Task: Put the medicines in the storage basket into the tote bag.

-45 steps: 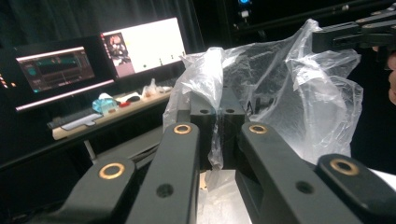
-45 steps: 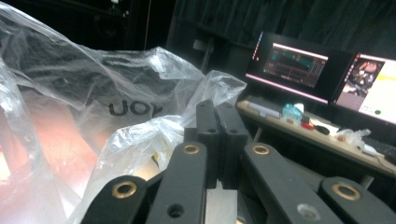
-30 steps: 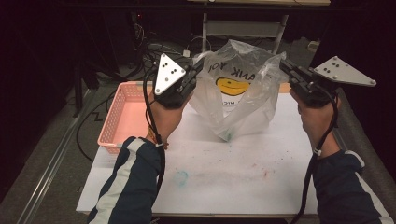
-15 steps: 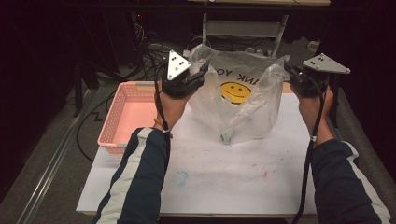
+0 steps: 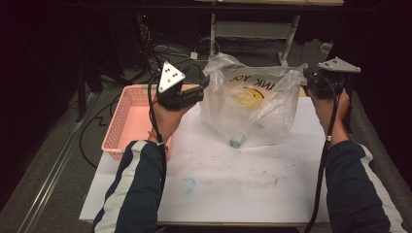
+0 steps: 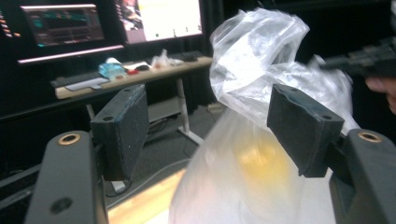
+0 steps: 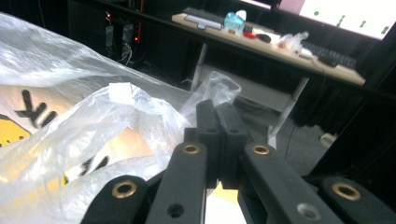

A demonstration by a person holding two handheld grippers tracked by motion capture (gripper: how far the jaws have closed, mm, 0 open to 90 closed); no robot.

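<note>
**Bag held by one handle as the left grip lets go**

The clear plastic bag [image 5: 252,109] with the yellow smiley print stands on the white table [image 5: 233,189], just beside the pink basket [image 5: 127,121]. The right gripper [image 5: 311,81] has its jaws pressed tight together on the bag's handle at that side, film bunched around them in the right gripper view. The left gripper [image 5: 203,86] has just been opening its jaws; in the left gripper view they stand wide, the other handle [image 6: 254,51] rising between the pads but free of both.

The risk from here is a lopsided bag. With one side released, the mouth may sag or fold shut towards the left, and a pull from the right hand could drag the light bag across the table or tip it. The small teal object [image 5: 236,142] at the bag's foot could roll as the film shifts. Thin film may also slip out of the shut jaws if tugged sharply
</note>
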